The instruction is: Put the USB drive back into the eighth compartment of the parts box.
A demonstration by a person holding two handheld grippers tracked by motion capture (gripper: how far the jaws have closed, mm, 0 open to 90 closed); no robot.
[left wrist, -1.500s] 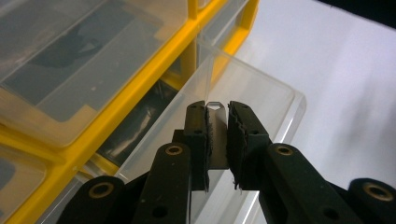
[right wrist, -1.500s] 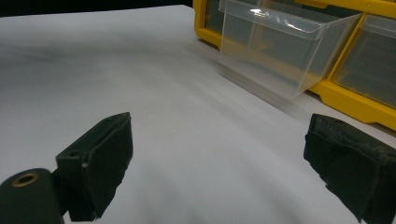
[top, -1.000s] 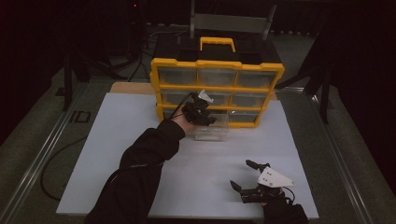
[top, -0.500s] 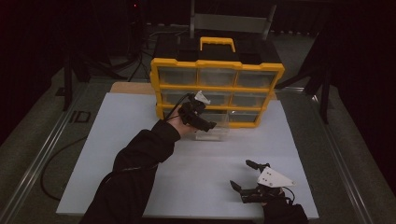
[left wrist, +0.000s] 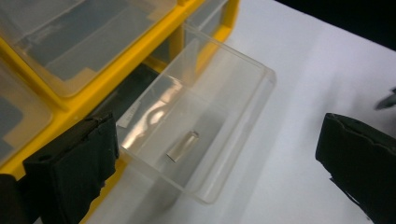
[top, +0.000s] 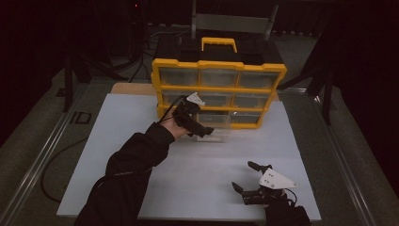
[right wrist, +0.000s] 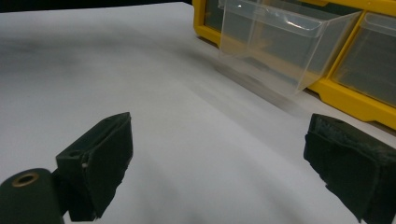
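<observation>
White tabletop carries a pulled-out clear drawer just below the left gripper, jaws just opened wide, small metal cylinder lying inside, right gripper gaping well apart

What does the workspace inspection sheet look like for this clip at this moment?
Surface: white table top, bare in front.
Job's things: clear drawer pulled out of the yellow organizer, a small metal cylinder inside.
Clutter: nothing seen.
Grippers: left gripper over the drawer, its jaws just opened, gripping nothing; right gripper open, near the front edge.
Cables: black cable beside the table.
Surroundings: dark; grey metal frame behind the organizer.
</observation>
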